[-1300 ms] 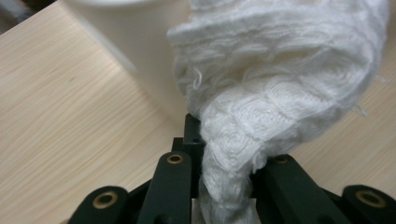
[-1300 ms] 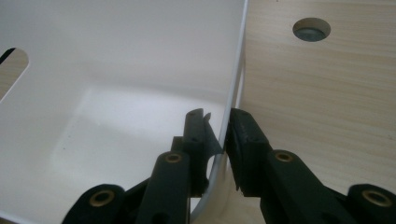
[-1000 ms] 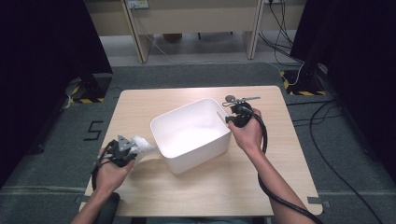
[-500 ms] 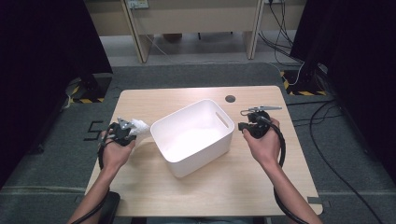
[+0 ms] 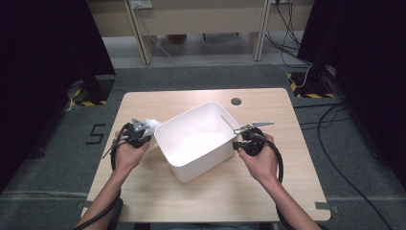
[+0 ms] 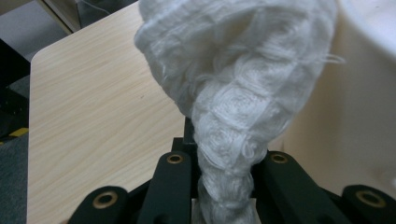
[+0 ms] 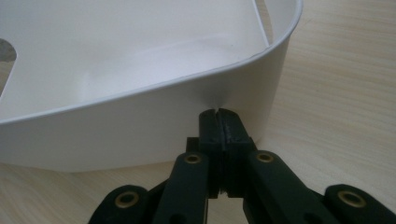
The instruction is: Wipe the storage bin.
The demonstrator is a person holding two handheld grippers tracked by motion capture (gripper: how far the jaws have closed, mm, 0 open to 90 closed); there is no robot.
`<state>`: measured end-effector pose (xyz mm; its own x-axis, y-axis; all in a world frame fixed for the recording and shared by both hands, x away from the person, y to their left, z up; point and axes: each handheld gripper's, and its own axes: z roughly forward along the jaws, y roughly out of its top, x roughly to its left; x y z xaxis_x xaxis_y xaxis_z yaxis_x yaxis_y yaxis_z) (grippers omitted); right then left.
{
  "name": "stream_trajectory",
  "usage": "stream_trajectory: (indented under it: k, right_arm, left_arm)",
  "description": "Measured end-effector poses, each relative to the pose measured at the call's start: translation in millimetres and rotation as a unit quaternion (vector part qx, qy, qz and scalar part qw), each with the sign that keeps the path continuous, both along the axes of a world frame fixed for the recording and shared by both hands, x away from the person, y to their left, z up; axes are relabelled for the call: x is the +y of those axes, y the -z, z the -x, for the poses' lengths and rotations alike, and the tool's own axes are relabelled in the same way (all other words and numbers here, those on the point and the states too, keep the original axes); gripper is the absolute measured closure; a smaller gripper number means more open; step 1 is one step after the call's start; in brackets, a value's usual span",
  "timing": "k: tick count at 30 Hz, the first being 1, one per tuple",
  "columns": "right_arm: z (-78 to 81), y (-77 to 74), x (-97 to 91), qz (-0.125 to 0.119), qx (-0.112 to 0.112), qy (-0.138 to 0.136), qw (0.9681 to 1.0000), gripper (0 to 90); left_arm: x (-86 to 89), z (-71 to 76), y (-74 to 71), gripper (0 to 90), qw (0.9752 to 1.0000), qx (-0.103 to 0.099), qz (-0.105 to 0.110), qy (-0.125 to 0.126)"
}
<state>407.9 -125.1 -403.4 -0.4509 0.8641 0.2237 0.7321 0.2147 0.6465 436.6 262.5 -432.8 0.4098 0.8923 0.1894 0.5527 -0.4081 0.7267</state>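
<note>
a pale wooden table [image 5: 158, 191] stands on grey carpet, a painted "5" [image 5: 95, 133] on the floor left of the white tub [image 5: 191, 143]. left of the tub, the left gripper [image 5: 140, 132] clamps a crumpled white knitted cloth [image 6: 243, 93] against the tub's wall. right of the tub, the right gripper [image 7: 218, 116] has just been closing, nothing between its jaws, tips at the outer wall.

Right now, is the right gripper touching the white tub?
Touching. The right gripper view shows the right gripper, jaws closed together, with its tips pressed against the white tub outer wall, which dimples at that spot.
</note>
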Motion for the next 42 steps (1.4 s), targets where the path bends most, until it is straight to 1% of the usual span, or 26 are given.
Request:
stream_trajectory:
  k: [4,6,8,10,11,12,13,14,16,18,20,21,22,23,25,26,27,31,33,35,37,39,41,42]
  right_arm:
    - [-6.2,0.6,0.5,-0.006,0.001,0.005,1.0,89.3]
    - [-12.1,1.1,0.8,-0.007,-0.001,0.009,0.9999,89.3]
    - [-21.6,1.2,2.2,-0.009,-0.001,0.016,0.9998,89.3]
    - [-32.4,1.0,5.7,-0.01,-0.004,0.024,0.9996,89.3]
    - [-39.2,0.6,8.7,-0.008,-0.009,0.026,0.9996,89.1]
    - [-43.2,0.4,10.7,-0.006,-0.014,0.026,0.9995,89.0]
    - [-49.5,0.2,13.6,-0.001,-0.019,0.028,0.9994,88.6]
    - [-53.0,0.1,15.0,0.001,-0.021,0.03,0.9993,88.6]
    - [-59.9,-0.7,18.8,-0.004,-0.022,0.033,0.9992,88.2]
    - [-62.7,-1.3,20.9,-0.004,-0.026,0.035,0.999,88.3]
    - [-63.6,-2.5,23.2,-0.006,-0.03,0.036,0.9989,88.3]
    - [-63.5,-3.6,24.2,-0.012,-0.03,0.038,0.9988,88.2]
    - [-63.4,-4.3,24.4,-0.013,-0.032,0.038,0.9987,88.1]
    - [-63.1,-5.1,24.7,-0.013,-0.034,0.037,0.9987,88.0]
    - [-62.3,-6.0,24.2,-0.015,-0.037,0.04,0.9984,88.0]
    - [-61.8,-6.3,23.9,-0.014,-0.039,0.042,0.9983,88.0]
    - [-61.4,-6.2,23.7,-0.013,-0.039,0.043,0.9982,88.1]
    - [-60.5,-5.1,19.4,-0.012,-0.037,0.047,0.9981,87.3]
    - [-60.8,-6.0,15.1,-0.017,-0.033,0.051,0.998,85.0]
    - [-60.2,-7.9,9.9,-0.022,-0.035,0.052,0.9978,83.4]
    - [-57.3,-11.8,5.3,-0.024,-0.039,0.062,0.997,83.1]
    - [-53.8,-16.7,0.8,-0.035,-0.043,0.07,0.996,82.0]
    - [-50.6,-21.5,-2.3,-0.043,-0.053,0.072,0.9951,80.7]
    - [-49.2,-23.3,-2.6,-0.047,-0.054,0.074,0.9947,80.1]
  left_arm:
    - [-2.4,1.0,-0.3,78.9,0.9998,-0.004,-0.003,0.018]
    - [-3.2,1.8,-1.2,78.9,0.9997,-0.007,0.003,0.024]
    - [-4.5,2.4,-2.2,78.9,0.9994,-0.013,0.001,0.032]
    - [-7.7,3.3,-3.2,78.9,0.999,-0.013,0.002,0.042]
    - [-9.0,3.4,-3.1,78.9,0.9989,-0.015,0.003,0.045]
    - [-10.6,2.9,-3.8,78.9,0.9988,-0.018,-0.006,0.045]
    - [-11.4,2.2,-3.8,78.9,0.9988,-0.016,-0.002,0.046]
    - [-11.9,1.1,-4.3,78.9,0.9986,-0.018,0.0,0.049]
    - [-14.4,1.0,-5.3,78.9,0.9986,-0.022,-0.006,0.049]
    - [-18.5,1.6,-5.5,79.0,0.9981,-0.022,-0.01,0.056]
    - [-23.0,4.0,-5.6,79.0,0.9976,-0.022,-0.007,0.065]
    - [-25.0,5.4,-5.2,78.9,0.9975,-0.022,-0.004,0.067]
    - [-28.6,7.2,-4.5,79.0,0.997,-0.023,0.0,0.074]
    - [-31.3,8.4,-4.9,79.0,0.9959,-0.028,-0.007,0.085]
    - [-38.1,12.0,-4.4,79.0,0.9951,-0.031,-0.004,0.094]
    - [-42.5,15.0,-3.8,79.0,0.9952,-0.024,-0.001,0.094]
    - [-45.9,16.4,-3.8,79.0,0.9948,-0.025,-0.005,0.098]
    - [-55.7,18.6,-3.2,78.9,0.9938,-0.025,-0.004,0.109]
    - [-58.2,18.6,-3.5,78.9,0.9936,-0.022,-0.002,0.111]
    - [-59.3,19.9,-4.4,78.9,0.9936,-0.022,-0.009,0.11]
    - [-58.7,22.0,-5.3,78.9,0.9937,-0.021,-0.014,0.109]
    - [-56.9,26.3,-6.9,78.9,0.9939,-0.022,-0.019,0.106]
    - [-55.6,32.7,-8.9,78.8,0.9939,-0.022,-0.019,0.106]
    - [-55.1,37.4,-10.1,78.8,0.9937,-0.023,-0.02,0.108]
